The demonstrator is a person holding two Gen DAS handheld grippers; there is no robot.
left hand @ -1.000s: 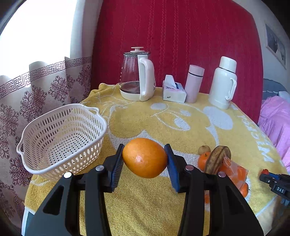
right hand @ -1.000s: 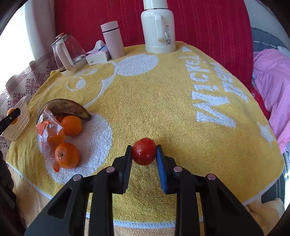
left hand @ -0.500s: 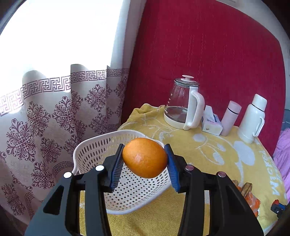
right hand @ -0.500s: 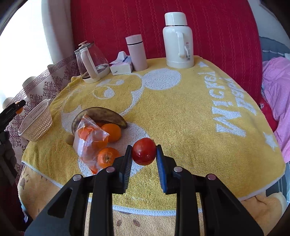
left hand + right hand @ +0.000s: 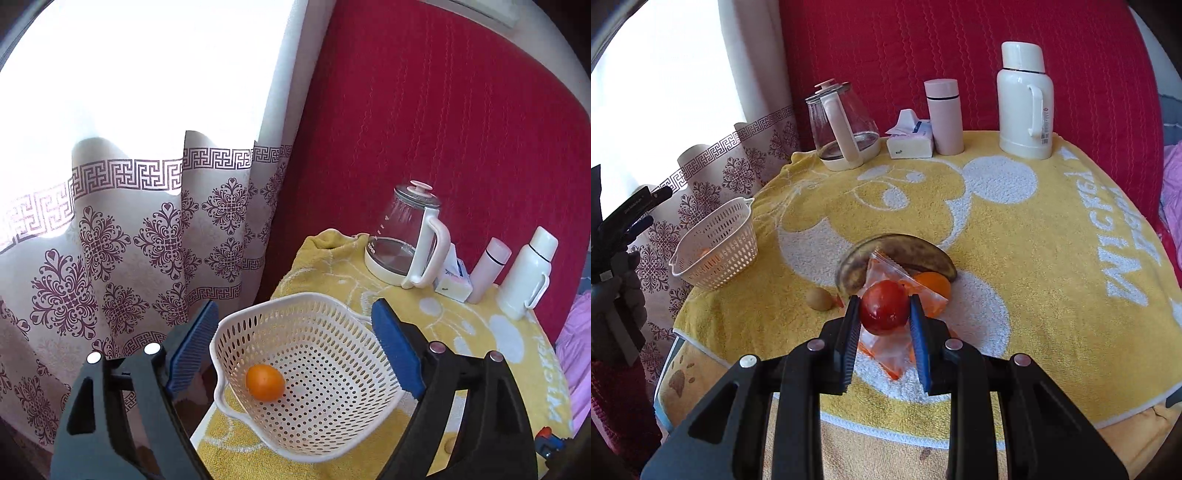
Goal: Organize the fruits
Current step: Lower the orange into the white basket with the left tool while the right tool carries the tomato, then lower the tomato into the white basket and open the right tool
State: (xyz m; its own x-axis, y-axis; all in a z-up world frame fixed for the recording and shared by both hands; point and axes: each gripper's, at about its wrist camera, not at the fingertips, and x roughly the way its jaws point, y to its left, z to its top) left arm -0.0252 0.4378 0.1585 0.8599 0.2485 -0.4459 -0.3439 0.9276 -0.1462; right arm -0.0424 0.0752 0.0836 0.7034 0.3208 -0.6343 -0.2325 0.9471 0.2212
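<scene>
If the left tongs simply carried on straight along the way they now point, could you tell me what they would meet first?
Most likely the white basket, which sits between the open left tongs, probably near the orange lying in it; depth is hard to judge.

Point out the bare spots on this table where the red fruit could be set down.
Free: the yellow towel between the white flask and the banana; also the basket floor beside the orange. Crowded: around the banana, bag and back row.

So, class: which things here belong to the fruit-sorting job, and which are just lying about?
Job: white basket, orange inside it, red fruit in right gripper, banana, open left gripper.

Lying about: glass kettle, tissue box, pink flask, white thermos.
</scene>
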